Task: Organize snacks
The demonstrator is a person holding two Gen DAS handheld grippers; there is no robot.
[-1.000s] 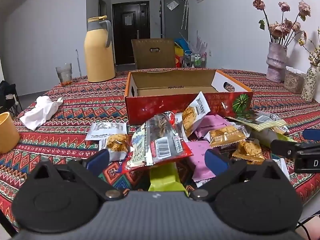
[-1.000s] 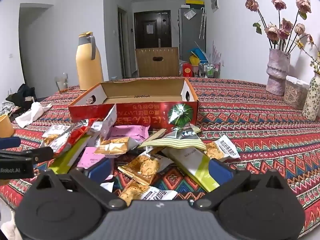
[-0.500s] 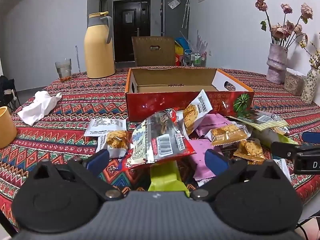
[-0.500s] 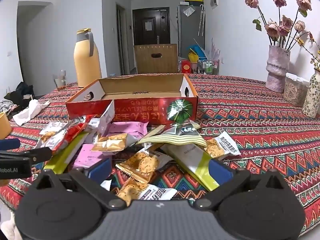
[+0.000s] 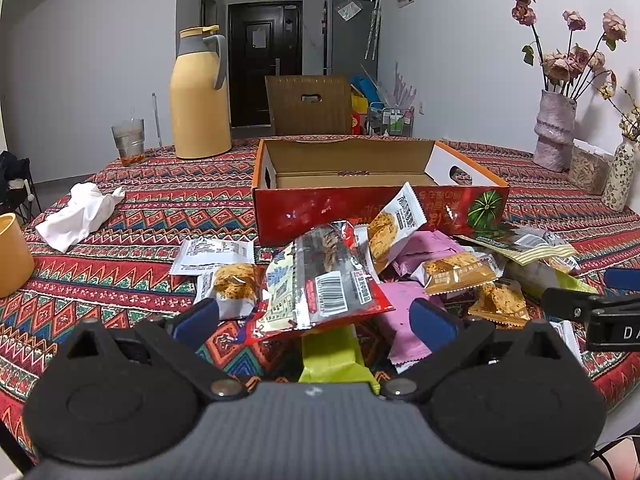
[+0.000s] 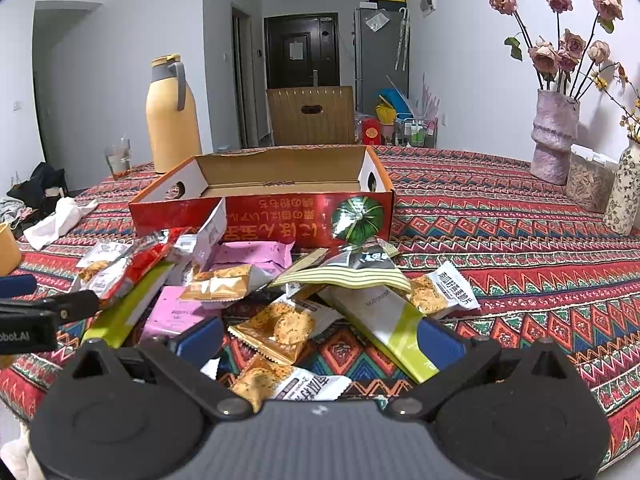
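An open red cardboard box [image 5: 372,212] stands mid-table, empty inside; it also shows in the right wrist view [image 6: 260,216]. A heap of snack packets lies in front of it: a red barcode packet [image 5: 320,284], pink packets [image 5: 404,304], orange cracker packets [image 6: 280,326], a striped green bag [image 6: 348,272], a white-and-lime packet [image 6: 384,320]. My left gripper [image 5: 316,320] is open, its blue fingers either side of the red packet and above a lime packet [image 5: 332,354]. My right gripper [image 6: 320,338] is open, low over the orange cracker packets.
A yellow thermos [image 5: 198,96], a glass [image 5: 129,141], a crumpled white tissue [image 5: 80,214] and a yellow cup [image 5: 12,256] stand at the left. Vases with dried flowers [image 6: 554,136] stand at the right. The patterned tablecloth [image 6: 500,240] covers the table.
Both grippers have risen slightly and drawn a little nearer the heap. Both stay open and no packet has moved.
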